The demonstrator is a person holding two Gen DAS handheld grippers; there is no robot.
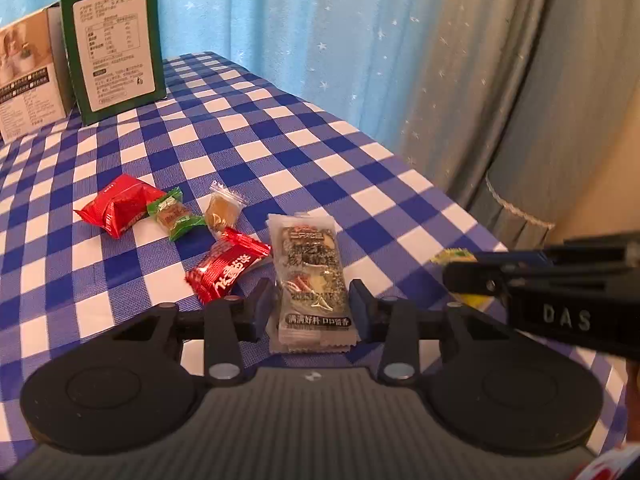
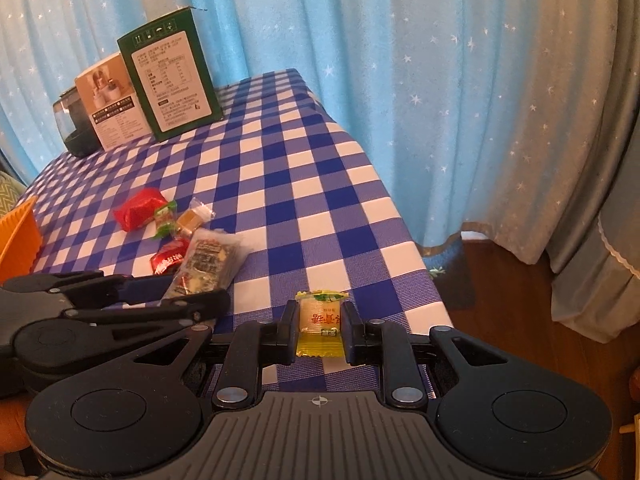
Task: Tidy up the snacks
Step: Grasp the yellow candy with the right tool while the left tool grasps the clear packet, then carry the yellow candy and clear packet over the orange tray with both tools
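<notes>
Left wrist view shows a table under a blue-and-white checked cloth [image 1: 280, 128], its weave matte and flat, with a green carton [image 1: 114, 38] standing at the far end. Left gripper [image 1: 313, 307] straddles a stack of long clear-film nut-cake packets [image 1: 310, 268]; the pads sit at the packets' edges, narrowed, though whether they press I cannot tell. Beside it lie glossy red wrappers [image 1: 120, 205], crinkled and puffy, probably awaiting sorting. Right gripper [image 2: 320, 332] is closed tight on a small yellow candy sachet [image 2: 321, 324], lifted near the table's edge, likely bound for the orange basket [image 2: 18, 236] at the left.
</notes>
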